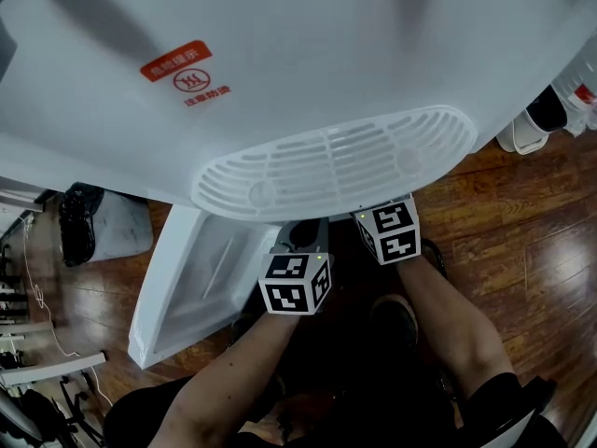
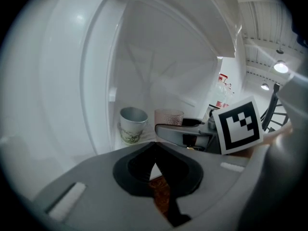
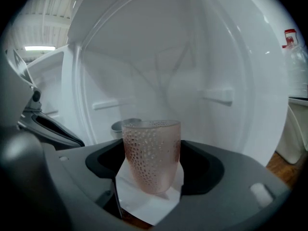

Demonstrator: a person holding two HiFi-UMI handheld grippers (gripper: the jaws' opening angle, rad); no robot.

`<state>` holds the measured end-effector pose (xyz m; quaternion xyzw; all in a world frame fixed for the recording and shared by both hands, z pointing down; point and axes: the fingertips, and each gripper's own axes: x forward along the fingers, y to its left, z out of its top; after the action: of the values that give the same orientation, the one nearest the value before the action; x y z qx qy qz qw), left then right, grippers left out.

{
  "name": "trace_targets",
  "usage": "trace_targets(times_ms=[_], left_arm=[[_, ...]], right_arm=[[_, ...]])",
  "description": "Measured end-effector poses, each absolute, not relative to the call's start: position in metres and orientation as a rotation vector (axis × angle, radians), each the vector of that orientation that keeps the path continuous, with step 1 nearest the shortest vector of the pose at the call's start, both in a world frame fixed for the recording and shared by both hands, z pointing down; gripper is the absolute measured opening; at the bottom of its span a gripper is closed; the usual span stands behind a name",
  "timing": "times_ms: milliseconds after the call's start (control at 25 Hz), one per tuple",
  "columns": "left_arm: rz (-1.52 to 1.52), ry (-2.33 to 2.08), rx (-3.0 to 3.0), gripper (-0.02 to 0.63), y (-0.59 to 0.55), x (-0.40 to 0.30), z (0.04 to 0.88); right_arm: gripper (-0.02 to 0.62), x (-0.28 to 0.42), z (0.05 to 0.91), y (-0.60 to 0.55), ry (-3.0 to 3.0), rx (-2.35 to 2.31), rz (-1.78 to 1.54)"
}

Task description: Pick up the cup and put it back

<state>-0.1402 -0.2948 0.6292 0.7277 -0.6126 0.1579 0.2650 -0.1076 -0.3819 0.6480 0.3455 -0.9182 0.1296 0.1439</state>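
Both grippers are seen in the head view under the overhang of a white appliance [image 1: 280, 63]: the left gripper [image 1: 300, 250] and the right gripper [image 1: 384, 220] lie side by side, each held by one of the person's forearms, and their tips are hidden beneath the appliance; a vent grille [image 1: 336, 161] and a red label [image 1: 177, 63] are carried on the appliance's top; an open white door [image 1: 196, 278] hangs at the left above the wooden floor [image 1: 504, 222]; the cup is not shown in this view.

In the left gripper view, the left gripper [image 2: 155, 165] is seen fully closed, jaw against jaw, with nothing between; ahead, inside the white appliance, a grey patterned cup [image 2: 132, 124] stands upright near the left wall; just beside it, to the right, the pink cup [image 2: 168, 115] is seen upright behind the right gripper [image 2: 185, 131], whose marker cube [image 2: 238, 126] faces the camera.

In the right gripper view, the right gripper [image 3: 153, 158] is closed on the pink cup [image 3: 151, 150]; the dimpled cup is held upright, its sides pressed by the two jaws; a white surface [image 3: 144, 206] lies below it, and whether the base touches it cannot be told; the rim of the grey patterned cup [image 3: 123, 125] shows just behind, to the left.
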Motion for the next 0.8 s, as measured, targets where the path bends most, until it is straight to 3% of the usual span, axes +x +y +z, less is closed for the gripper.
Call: trace_targets(times_ms=[800], left_arm=[[0.469, -1.591, 2.021, 0.002, -0.28, -0.129, 0.632]], right_arm=[[0.351, -0.128, 0.647, -0.425, -2.582, 1.153, 0.303]])
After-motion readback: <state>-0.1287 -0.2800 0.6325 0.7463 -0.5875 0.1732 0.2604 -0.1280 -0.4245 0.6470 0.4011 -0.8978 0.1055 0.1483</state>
